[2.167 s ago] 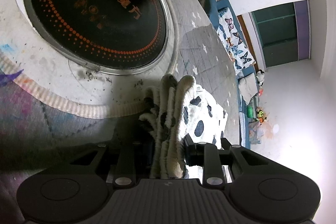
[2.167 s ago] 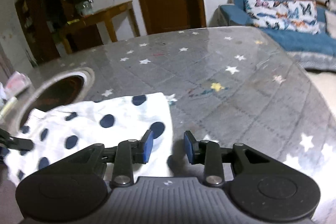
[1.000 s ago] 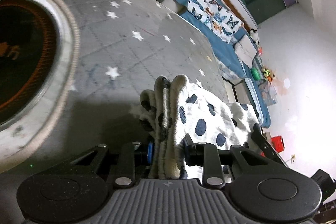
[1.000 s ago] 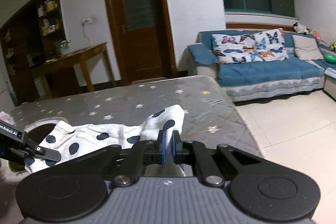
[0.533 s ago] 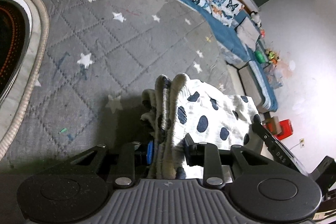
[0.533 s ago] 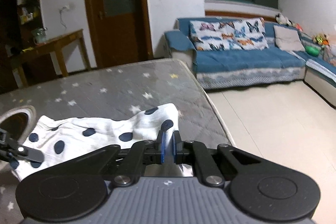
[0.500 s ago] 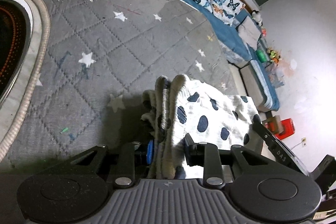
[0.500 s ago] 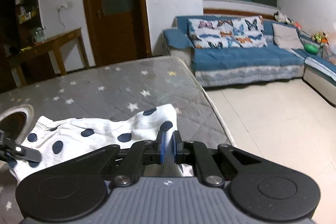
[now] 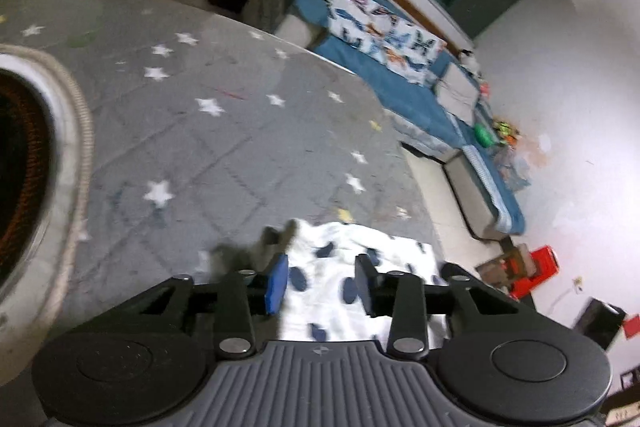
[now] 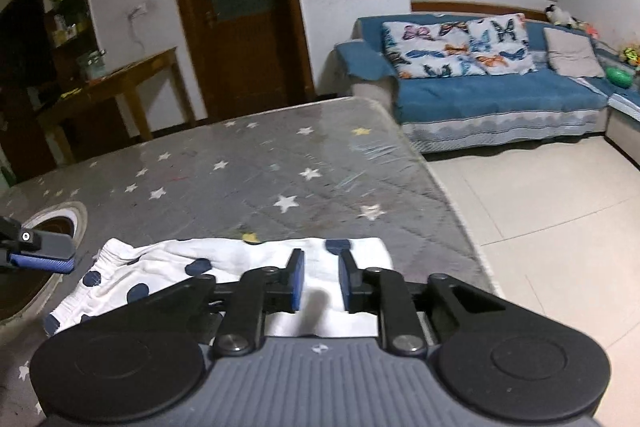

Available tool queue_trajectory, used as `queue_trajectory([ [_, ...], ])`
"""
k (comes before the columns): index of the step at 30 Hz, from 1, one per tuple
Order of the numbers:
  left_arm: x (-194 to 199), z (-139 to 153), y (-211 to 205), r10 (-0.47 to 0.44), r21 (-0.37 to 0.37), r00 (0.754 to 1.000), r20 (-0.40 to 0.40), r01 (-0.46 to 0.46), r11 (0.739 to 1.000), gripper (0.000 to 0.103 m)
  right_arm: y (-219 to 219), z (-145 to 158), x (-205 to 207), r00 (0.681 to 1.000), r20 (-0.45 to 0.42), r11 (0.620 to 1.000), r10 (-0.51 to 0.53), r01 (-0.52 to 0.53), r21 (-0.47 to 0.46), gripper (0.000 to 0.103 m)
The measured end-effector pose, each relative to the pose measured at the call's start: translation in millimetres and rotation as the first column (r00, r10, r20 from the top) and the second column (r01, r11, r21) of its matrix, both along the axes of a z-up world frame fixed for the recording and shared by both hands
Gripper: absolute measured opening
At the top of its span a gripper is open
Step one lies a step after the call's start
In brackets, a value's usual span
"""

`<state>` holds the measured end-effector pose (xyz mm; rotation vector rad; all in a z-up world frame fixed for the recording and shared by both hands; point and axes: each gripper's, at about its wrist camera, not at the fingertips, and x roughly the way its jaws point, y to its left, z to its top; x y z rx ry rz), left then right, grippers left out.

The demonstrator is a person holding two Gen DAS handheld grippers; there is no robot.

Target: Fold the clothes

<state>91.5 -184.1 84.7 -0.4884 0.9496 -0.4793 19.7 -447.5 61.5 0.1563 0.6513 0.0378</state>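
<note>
At the near edge of the left wrist view, the left hand-held gripper (image 9: 320, 281) is seen with its blue-padded jaws parted and closing; the white garment with dark blue dots (image 9: 360, 267) is seen between and below them, and no cloth is seen pinched by the pads. In the right wrist view the right hand-held gripper (image 10: 320, 281) is seen with its jaws slightly apart and opening, nothing being pinched between the pads, while the dotted garment (image 10: 224, 267) is spread flat beneath and beyond them. The garment is laid on the grey, star-patterned tabletop (image 10: 280, 167), close to its near right corner. One blue-padded finger of the left hand-held gripper (image 10: 40, 255) is caught at the left edge of the right wrist view, just beside the garment's elastic-edged end. Further left, a round black inset with orange markings (image 9: 20, 155), ringed in white, is set into the tabletop. Beyond the tabletop, a blue sofa (image 10: 500, 95) with butterfly-print cushions (image 10: 452, 47) is placed against the far wall, a brown wooden door (image 10: 236, 7) is seen to its left, and a wooden side table (image 10: 120, 79) stands further left.
</note>
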Motion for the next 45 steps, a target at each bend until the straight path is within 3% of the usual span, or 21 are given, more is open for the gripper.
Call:
queue_trajectory([
  [7, 15.7, -11.1, -21.6, -0.055, 0.021, 0.998, -0.008, 0.055, 0.998, 0.027, 6.2, -19.5, 26.1, 0.998, -0.055, 0.999, 0.016, -0.014, 0.029, 0.025],
  [16, 29.2, -30.6, -18.2, -0.019, 0.041, 0.999, -0.049, 0.021, 0.999, 0.021, 6.5, -24.6, 27.1, 0.998, -0.061, 1.000, 0.024, -0.023, 0.016, 0.032],
  [23, 15.1, -19.0, -17.9, -0.049, 0.025, 0.999, -0.014, 0.049, 0.998, 0.021, 23.0, -4.0, -22.1, 0.996, 0.000, 0.995, 0.091, -0.091, -0.032, 0.034],
  [31, -8.3, -12.6, -29.4, -0.120, 0.056, 0.992, 0.034, 0.118, 0.991, 0.021, 52.5, -5.5, -85.7, 0.989, 0.017, 0.985, 0.149, -0.147, -0.087, 0.038],
  [41, -7.9, -29.9, -34.1, -0.113, 0.097, 0.994, 0.008, 0.112, 0.989, 0.021, 68.6, -34.4, -119.4, 0.995, -0.012, 0.980, 0.099, -0.099, -0.170, 0.038],
  [45, -10.5, -24.7, -34.8, -0.121, 0.094, 0.993, 0.011, 0.120, 0.988, 0.021, 72.7, -26.3, -125.0, 0.993, 0.006, 0.973, 0.114, -0.111, -0.203, 0.037],
])
